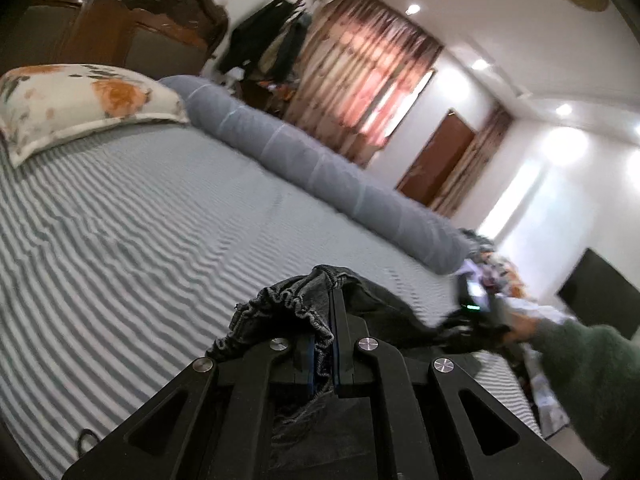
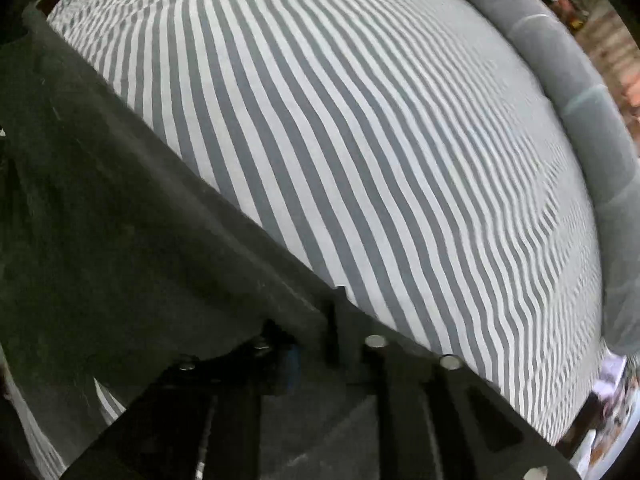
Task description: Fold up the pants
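Left wrist view: left gripper point(image 1: 325, 320) clamped on the gathered elastic waistband of the dark grey pants point(image 1: 288, 304), jaws nearly together with only bunched cloth between the blue pads. Waistband puckered and lifted above the striped sheet point(image 1: 132, 236), frayed threads trailing down between the gripper's arms. Rest of the pants running rightward to the right gripper point(image 1: 474, 304), blurred, held by a hand in a green sleeve point(image 1: 588, 368). Bed beyond: floral pillow point(image 1: 80, 100) at the head, long grey bolster point(image 1: 320, 168) along the far edge, wooden headboard point(image 1: 132, 20) behind. Further off, reddish curtain point(image 1: 368, 76), brown door point(image 1: 436, 160), clothes hanging on a rack point(image 1: 268, 40), a heap of mixed laundry point(image 1: 496, 268) past the bolster's end.

Right wrist view: right gripper point(image 2: 312, 344) in shadow and blurred, jaws close together with a dark fold of the pants point(image 2: 120, 220) caught between them. Cloth stretched taut as a broad dark band from the jaws up toward the upper left, raised over the sheet point(image 2: 360, 140). Bolster point(image 2: 580, 92) curving along the right edge.
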`<action>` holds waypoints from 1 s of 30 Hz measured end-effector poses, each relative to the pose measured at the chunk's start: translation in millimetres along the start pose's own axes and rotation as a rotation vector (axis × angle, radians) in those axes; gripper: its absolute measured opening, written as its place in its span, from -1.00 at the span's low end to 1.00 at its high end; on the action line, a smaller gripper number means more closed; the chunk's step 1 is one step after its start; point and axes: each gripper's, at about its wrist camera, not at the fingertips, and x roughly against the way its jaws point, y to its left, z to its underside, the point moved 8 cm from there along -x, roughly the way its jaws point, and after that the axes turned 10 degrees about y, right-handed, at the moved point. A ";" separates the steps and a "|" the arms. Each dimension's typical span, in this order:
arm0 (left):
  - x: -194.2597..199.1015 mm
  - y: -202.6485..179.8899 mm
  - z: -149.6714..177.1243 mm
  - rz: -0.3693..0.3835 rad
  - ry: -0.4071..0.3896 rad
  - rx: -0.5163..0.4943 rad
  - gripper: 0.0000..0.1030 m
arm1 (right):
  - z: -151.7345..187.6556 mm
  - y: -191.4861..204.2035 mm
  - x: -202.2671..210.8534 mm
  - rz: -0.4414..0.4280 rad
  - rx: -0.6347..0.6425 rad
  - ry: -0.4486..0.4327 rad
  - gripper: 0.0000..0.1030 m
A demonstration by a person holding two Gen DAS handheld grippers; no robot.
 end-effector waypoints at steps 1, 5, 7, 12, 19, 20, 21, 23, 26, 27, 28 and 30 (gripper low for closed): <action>-2.4 2.9 0.1 -0.021 0.013 -0.008 -0.89 | 8.0 1.1 5.1 0.018 -0.021 -0.018 -0.83; -6.8 3.6 -0.1 -0.116 0.057 -0.090 -0.89 | 41.0 10.6 43.2 0.110 -0.129 -0.077 -0.86; -3.6 -2.9 6.5 -0.115 0.079 -0.142 -0.89 | 61.0 19.3 61.4 0.169 -0.177 -0.085 -0.87; 16.2 -16.5 33.3 -0.125 0.197 -0.266 -0.89 | 122.3 64.8 95.5 0.247 -0.321 -0.085 -0.89; 67.2 -18.9 94.0 -0.115 0.322 -0.277 -0.87 | 192.0 158.4 95.9 0.196 -0.529 -0.120 -0.90; 74.8 -17.1 109.1 -0.125 0.350 -0.280 -0.86 | 195.5 162.3 88.1 0.175 -0.555 -0.112 -0.90; 80.0 -16.3 119.6 -0.131 0.370 -0.282 -0.85 | 200.7 171.8 81.7 0.167 -0.570 -0.102 -0.90; 86.8 -11.7 145.0 -0.143 0.429 -0.276 -0.82 | 218.2 192.9 66.6 0.142 -0.607 -0.091 -0.89; 88.3 2.8 185.2 -0.200 0.548 -0.241 -0.68 | 237.8 220.0 43.9 0.111 -0.657 -0.057 -0.84; 89.3 7.0 196.1 -0.214 0.583 -0.214 -0.67 | 241.0 224.3 38.8 0.117 -0.670 -0.049 -0.80; 90.8 11.4 204.3 -0.225 0.609 -0.185 -0.60 | 243.7 229.5 31.9 0.110 -0.694 -0.038 -0.77; 99.3 17.8 213.8 -0.264 0.621 -0.139 -0.53 | 239.4 227.7 32.8 0.116 -0.730 -0.039 -0.64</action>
